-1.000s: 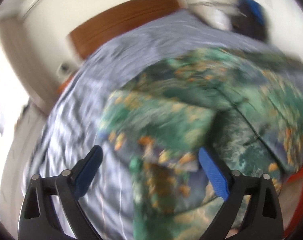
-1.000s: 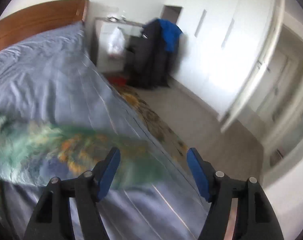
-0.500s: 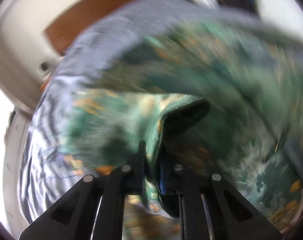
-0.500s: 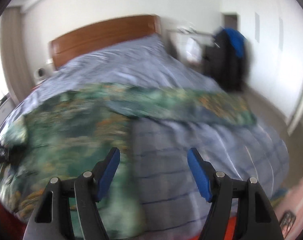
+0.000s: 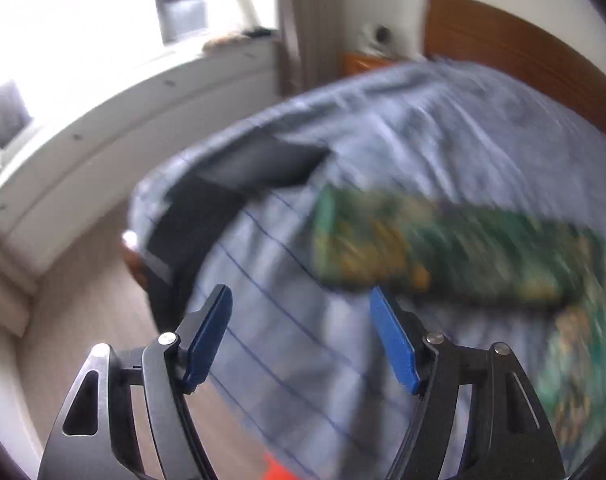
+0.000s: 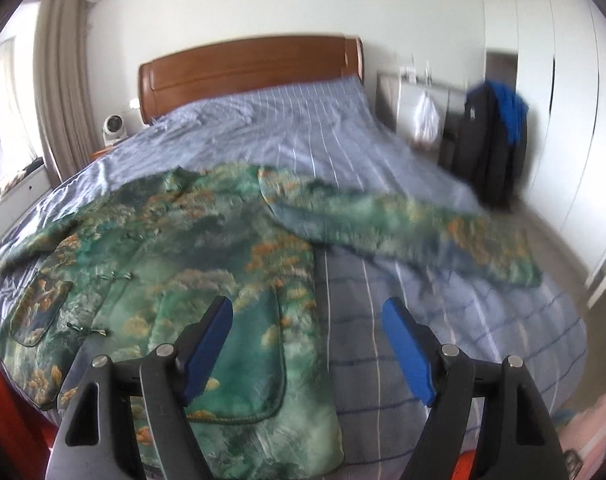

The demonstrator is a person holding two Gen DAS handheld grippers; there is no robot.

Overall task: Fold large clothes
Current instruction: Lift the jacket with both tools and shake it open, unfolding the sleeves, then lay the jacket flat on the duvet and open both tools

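Observation:
A large green jacket point(image 6: 191, 248) with orange and white print lies spread face up on the bed, one sleeve point(image 6: 423, 228) stretched out to the right. My right gripper point(image 6: 307, 332) is open and empty, above the jacket's near hem. My left gripper point(image 5: 299, 324) is open and empty over the blue striped bed cover, just left of the jacket's other sleeve point(image 5: 423, 244), which is blurred.
The bed point(image 6: 303, 120) has a blue striped cover and a wooden headboard point(image 6: 247, 68). A dark garment point(image 5: 239, 184) lies on the bed's left corner. A window ledge point(image 5: 103, 92) is at left, a coat rack point(image 6: 491, 136) and white wardrobes point(image 6: 563, 80) at right.
My left gripper has let go of the jacket fabric it was shut on, opened, and swung left toward the bed's corner. My right gripper has stayed open while its view settled over the hem.

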